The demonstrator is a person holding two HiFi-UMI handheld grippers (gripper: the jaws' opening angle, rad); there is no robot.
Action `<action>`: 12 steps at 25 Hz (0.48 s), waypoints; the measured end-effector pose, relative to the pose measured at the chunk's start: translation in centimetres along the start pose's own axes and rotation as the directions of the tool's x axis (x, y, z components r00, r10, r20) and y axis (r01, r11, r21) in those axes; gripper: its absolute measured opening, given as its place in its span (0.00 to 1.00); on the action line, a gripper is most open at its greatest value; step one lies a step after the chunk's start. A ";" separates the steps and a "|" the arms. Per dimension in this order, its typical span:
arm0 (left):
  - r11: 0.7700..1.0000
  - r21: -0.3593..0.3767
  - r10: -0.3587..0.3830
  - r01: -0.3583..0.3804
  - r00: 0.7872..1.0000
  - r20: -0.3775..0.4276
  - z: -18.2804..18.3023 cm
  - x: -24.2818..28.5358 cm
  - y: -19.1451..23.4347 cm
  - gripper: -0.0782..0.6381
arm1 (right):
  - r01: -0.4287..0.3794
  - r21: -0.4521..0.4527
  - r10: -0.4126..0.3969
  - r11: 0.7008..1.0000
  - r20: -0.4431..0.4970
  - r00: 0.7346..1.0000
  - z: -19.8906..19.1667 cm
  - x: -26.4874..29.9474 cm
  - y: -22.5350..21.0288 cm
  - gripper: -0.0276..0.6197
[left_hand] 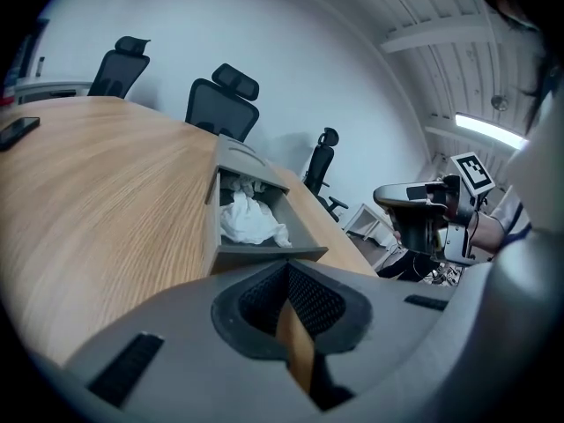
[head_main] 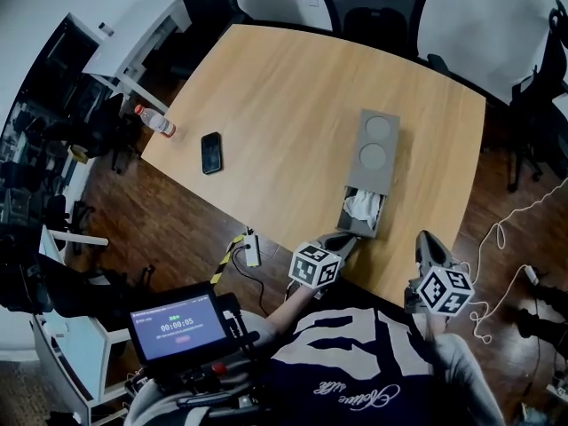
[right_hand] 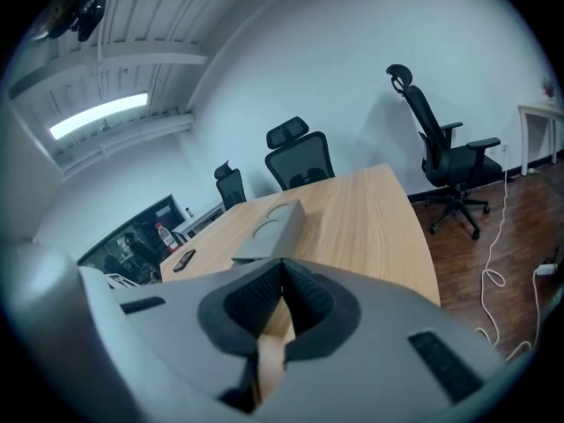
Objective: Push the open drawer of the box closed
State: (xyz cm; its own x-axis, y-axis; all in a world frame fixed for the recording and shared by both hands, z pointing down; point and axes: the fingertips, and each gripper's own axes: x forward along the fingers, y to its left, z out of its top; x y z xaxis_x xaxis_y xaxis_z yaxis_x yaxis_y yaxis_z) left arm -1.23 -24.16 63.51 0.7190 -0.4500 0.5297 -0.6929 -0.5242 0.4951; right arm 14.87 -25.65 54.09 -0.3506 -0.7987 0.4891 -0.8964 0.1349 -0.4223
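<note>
A: Start close in. What are the left tongs [head_main: 343, 238] doing?

B: Their jaws are pressed together at the tips with nothing between them. Only bare wood shows through the slit under the pads. They sit just before the front of the drawer [head_main: 363, 213]. I can't tell whether they touch it.

A: And the right tongs [head_main: 425, 240]?

B: The same, jaws together and empty. They hang to the right of the drawer, apart from it, by the near edge of the tabletop [head_main: 284, 105].

A: So the drawer is out?

B: Yes, it is pulled out of the near end of the box [head_main: 375, 145], toward the person. A crumpled white cloth [head_main: 362, 205] lies inside it.

A: And the box itself?

B: It is grey and long, and lies flat with two round recesses in its top. Its length runs away from the person.

A: Anything past it?

B: Well to the left of the box a dark phone [head_main: 211, 152] lies flat. Farther left again, at the tabletop's edge, stands a clear bottle [head_main: 155, 121] with a red label. Behind the box, beyond the far edge, are black office chairs [head_main: 373, 3] against a pale wall.
</note>
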 end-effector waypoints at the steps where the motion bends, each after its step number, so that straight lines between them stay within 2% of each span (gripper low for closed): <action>1: 1.000 -0.004 0.002 -0.002 1.000 0.004 0.3 0.1 0.2 0.11 | -0.003 0.000 0.003 1.000 -0.004 1.000 0.0 0.2 0.0 0.04; 8: 0.998 -0.025 0.055 -0.053 0.996 0.077 4.5 2.5 2.6 0.11 | 0.055 0.043 -0.055 0.998 -0.012 0.998 -0.4 -0.9 -3.3 0.04; 12: 0.997 -0.009 0.073 -0.073 0.994 0.084 6.7 4.0 4.1 0.11 | 0.106 0.097 -0.104 0.990 -0.025 0.994 -1.8 -2.5 -5.2 0.04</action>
State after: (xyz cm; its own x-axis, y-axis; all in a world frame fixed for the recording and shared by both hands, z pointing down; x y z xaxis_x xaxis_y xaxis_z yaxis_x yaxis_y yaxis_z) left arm -0.79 -32.98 63.05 0.6685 -0.5461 0.5049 -0.7437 -0.4834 0.4618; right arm 19.94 -23.34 56.42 -0.2626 -0.7934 0.5491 -0.8979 -0.0074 -0.4401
